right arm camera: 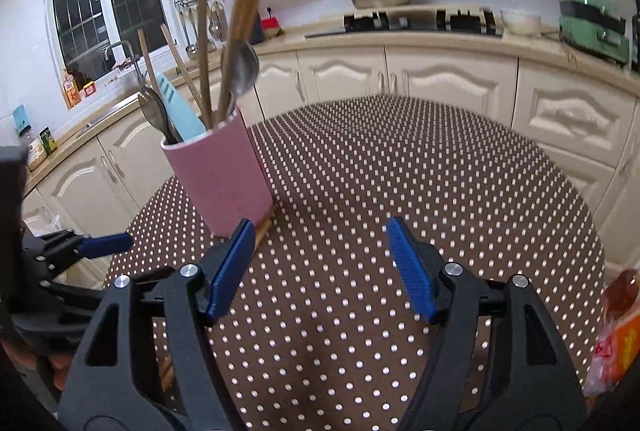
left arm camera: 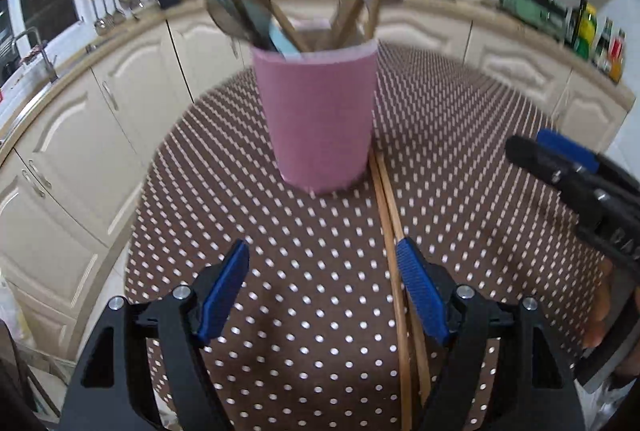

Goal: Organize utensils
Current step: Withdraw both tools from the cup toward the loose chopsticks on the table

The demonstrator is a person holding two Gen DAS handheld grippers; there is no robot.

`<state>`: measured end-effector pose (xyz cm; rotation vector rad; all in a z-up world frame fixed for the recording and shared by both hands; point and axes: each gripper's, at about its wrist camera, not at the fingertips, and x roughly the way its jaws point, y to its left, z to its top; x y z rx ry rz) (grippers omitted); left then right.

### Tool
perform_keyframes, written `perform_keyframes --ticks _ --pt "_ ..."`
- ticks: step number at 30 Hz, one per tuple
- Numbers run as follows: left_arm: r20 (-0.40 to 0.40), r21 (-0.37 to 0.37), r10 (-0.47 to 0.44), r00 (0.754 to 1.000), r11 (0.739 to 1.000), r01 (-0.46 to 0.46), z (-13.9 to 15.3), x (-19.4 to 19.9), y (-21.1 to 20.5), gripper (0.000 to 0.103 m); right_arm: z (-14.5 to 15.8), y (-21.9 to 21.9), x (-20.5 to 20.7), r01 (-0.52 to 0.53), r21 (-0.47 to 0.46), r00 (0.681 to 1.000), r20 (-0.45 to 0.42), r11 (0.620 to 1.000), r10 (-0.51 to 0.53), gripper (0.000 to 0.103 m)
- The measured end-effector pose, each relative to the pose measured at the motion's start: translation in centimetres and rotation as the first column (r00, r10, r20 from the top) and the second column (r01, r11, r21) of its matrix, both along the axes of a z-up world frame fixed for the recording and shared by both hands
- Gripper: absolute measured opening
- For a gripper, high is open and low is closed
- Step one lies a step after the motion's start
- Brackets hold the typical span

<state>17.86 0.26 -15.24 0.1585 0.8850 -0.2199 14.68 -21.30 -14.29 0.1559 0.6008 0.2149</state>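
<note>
**Both grippers empty, chopsticks flat on table beside cup**

Left gripper (left arm camera: 323, 291): fingers spread wide, nothing between them, hovering over the dotted tablecloth (left arm camera: 312, 251). Right gripper (right arm camera: 320, 271): also spread, empty, over the same cloth.

Pink cup (left arm camera: 320, 119) stands upright on the table, straight ahead of the left gripper. Inside it: wooden chopsticks, metal spoons (right arm camera: 242, 69) and a light blue utensil (right arm camera: 180, 107), all leaning out over the rim.

Loose pair of chopsticks (left arm camera: 394, 251) lies flat on the cloth, far end touching the cup's base, near end passing just inside the left gripper's right finger (left arm camera: 420, 295).

Orange packet (right arm camera: 616, 331) at the table's right edge.
</note>
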Motion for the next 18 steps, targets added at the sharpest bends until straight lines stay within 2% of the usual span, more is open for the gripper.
perform_keyframes --ticks 10,14,16,18 --pt "-0.068 0.097 -0.013 0.998 0.995 0.019 -2.3 1.1 -1.6 0.075 -1.8 -1.8 0.0 0.002 0.084 0.999 -0.054 0.996 0.002 0.069" --pt "-0.059 0.136 -0.013 0.998 0.990 0.021 -2.7 1.3 -2.8 0.075 -1.9 -1.8 0.1 -0.007 0.098 0.998 -0.065 0.995 0.013 0.069" --pt "-0.066 0.130 -0.010 0.998 0.991 0.019 -2.7 1.4 -3.1 0.074 -1.9 -1.9 0.4 -0.012 0.105 0.997 -0.071 0.994 0.020 0.069" --pt "-0.090 0.087 -0.020 0.996 0.996 0.028 -2.7 1.4 -3.4 0.053 -1.9 -2.0 0.6 -0.016 0.111 0.997 -0.076 0.994 0.024 0.069"
